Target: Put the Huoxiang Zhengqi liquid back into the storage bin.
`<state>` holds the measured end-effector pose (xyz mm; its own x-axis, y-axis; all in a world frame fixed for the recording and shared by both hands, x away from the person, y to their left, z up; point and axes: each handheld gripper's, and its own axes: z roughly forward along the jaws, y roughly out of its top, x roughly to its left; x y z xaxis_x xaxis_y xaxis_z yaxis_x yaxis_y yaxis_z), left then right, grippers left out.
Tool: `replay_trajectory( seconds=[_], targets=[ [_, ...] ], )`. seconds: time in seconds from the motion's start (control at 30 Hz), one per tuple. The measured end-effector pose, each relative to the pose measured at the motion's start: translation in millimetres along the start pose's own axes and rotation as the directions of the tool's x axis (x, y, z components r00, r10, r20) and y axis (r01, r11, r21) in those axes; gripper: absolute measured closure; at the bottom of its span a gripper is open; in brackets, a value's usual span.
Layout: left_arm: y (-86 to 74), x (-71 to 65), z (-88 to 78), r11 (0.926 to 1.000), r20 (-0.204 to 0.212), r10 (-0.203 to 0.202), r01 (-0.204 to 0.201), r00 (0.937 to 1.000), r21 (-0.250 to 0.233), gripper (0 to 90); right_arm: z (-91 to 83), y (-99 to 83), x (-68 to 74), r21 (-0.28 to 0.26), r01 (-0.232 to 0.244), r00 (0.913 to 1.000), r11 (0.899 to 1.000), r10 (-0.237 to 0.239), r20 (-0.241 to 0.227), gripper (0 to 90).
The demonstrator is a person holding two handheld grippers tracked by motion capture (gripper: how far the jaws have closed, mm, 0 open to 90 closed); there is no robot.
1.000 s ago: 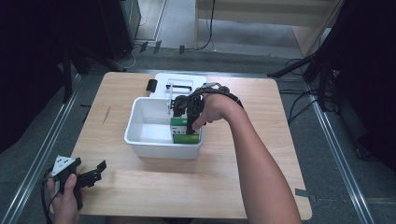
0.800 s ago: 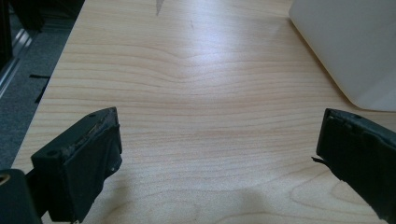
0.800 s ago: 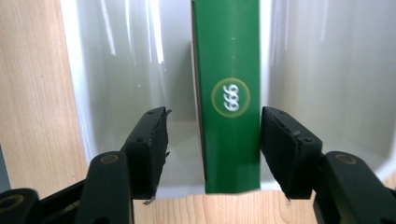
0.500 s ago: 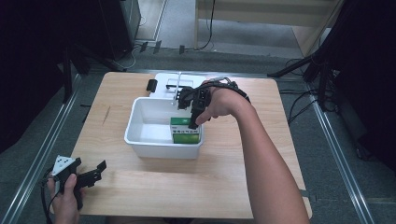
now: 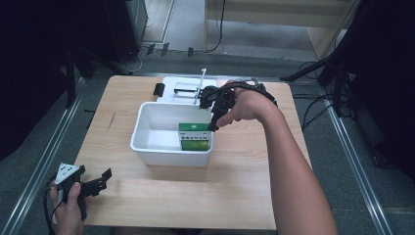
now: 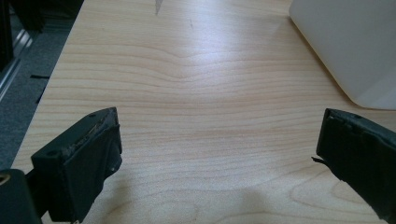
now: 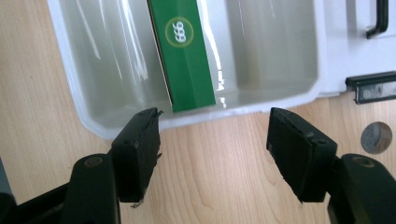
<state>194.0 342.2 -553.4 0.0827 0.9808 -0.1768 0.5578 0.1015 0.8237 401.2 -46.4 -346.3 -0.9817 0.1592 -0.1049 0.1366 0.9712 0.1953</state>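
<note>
I had the right gripper (image 5: 214,128) over the right-hand rim of the white plastic tub (image 5: 142,126), its jaws standing apart with nothing between them; they had just been opening. In the right gripper view the two black jaws hung above the wooden table (image 7: 219,154) just outside the tub's (image 7: 70,60) wall, clear of the box. The green carton (image 5: 195,136) lay inside the tub, against its right end, and was the only thing I could make out in it; the rest of the tub floor showed bare white. In the right gripper view the green carton (image 7: 184,51) showed a round emblem with what looked like "666" on its face.

Behind the tub lay a flat white lid (image 5: 182,87) bearing a black handle (image 5: 187,90), with a small black clip (image 5: 158,89) at its left edge.

My left gripper (image 5: 98,182) sat near the table's (image 5: 235,191) front left corner, well away from the tub, jaws wide and empty. In the left gripper view bare wood (image 6: 196,107) lay between the jaws, and the tub's (image 6: 345,42) corner stood at upper right.
</note>
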Motion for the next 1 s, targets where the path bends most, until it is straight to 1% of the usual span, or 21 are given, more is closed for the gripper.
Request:
replay_trajectory(
  seconds=[0.13,0.37,0.57,0.6,0.73,0.8,0.9,0.97,1.0],
  targets=[
    [0.1,0.0,0.0,1.0000,-0.001,0.001,-0.001,1.0000,0.002,1.1,-3.4,-9.0,-1.0,0.002,-0.009,0.9999,1.000,0.009,0.007,35.7],
    [0.0,-0.1,0.2,1.0000,-0.002,0.002,-0.002,1.0000,0.000,1.1,-5.6,-27.8,-2.1,0.006,-0.043,0.9990,0.999,0.043,0.010,35.4],
    [0.0,-0.3,0.4,1.0000,-0.003,0.000,0.000,1.0000,-0.003,1.1,-1.1,-45.3,-3.4,0.003,-0.066,0.9978,0.998,0.066,0.004,35.3],
    [0.0,-0.3,0.4,1.0000,-0.003,0.000,0.000,1.0000,-0.003,1.1,-0.4,-49.0,-3.1,0.004,-0.084,0.9964,0.996,0.084,0.002,35.3],
    [0.0,-0.3,0.4,1.0000,-0.003,0.000,0.000,1.0000,-0.003,1.1,3.8,-61.1,-3.8,-0.002,-0.105,0.9945,0.994,0.105,-0.003,35.0],
    [0.0,-0.3,0.3,1.0000,-0.003,0.002,-0.002,1.0000,-0.002,1.1,6.2,-68.0,-4.1,-0.004,-0.126,0.9920,0.992,0.126,0.008,34.5],
    [0.0,-0.4,0.4,1.0000,-0.003,0.002,-0.002,1.0000,-0.004,1.1,8.5,-79.3,-5.9,-0.028,-0.175,0.9842,0.984,0.175,0.025,34.7],
    [-0.1,-0.4,0.4,1.0000,-0.004,0.002,-0.002,1.0000,-0.004,1.1,10.7,-87.9,-6.2,-0.049,-0.206,0.9781,0.977,0.207,0.021,34.4],
    [0.0,-0.4,0.4,1.0000,-0.004,0.002,-0.002,1.0000,-0.004,1.1,11.7,-90.7,-5.9,-0.054,-0.214,0.9765,0.975,0.215,0.019,34.2]
  ],
)
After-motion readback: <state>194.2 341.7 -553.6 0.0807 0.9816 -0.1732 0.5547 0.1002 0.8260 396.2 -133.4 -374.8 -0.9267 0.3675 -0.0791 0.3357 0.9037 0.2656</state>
